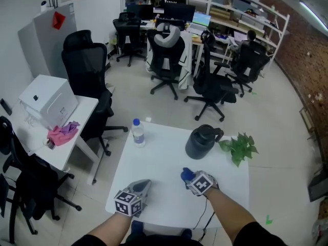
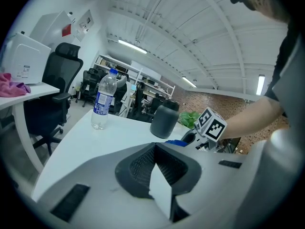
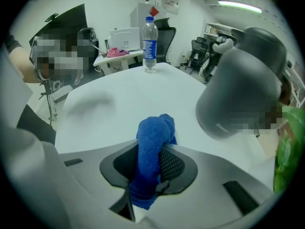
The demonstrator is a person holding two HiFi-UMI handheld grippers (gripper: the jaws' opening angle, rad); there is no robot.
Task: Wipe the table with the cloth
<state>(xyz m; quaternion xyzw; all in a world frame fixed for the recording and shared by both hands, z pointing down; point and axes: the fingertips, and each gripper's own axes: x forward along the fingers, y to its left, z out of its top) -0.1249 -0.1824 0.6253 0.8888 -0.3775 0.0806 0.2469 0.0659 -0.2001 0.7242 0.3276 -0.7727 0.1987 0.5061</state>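
Note:
A blue cloth (image 3: 155, 137) is bunched between the jaws of my right gripper (image 3: 155, 150), which is shut on it and points steeply down at the white table (image 1: 159, 163). In the head view the cloth (image 1: 186, 175) touches the tabletop just in front of the right gripper (image 1: 189, 178), close to the dark jug. My left gripper (image 1: 142, 186) rests low at the table's near left part, its jaws (image 2: 153, 148) shut with nothing between them. The left gripper view also catches the blue cloth (image 2: 175, 142) under the right gripper's marker cube.
A water bottle (image 1: 137, 132) stands at the table's far left. A dark jug (image 1: 201, 141) and a green plant (image 1: 240, 147) stand at its far right. A side desk (image 1: 77, 132) at the left carries a white box and a pink cloth. Office chairs stand beyond.

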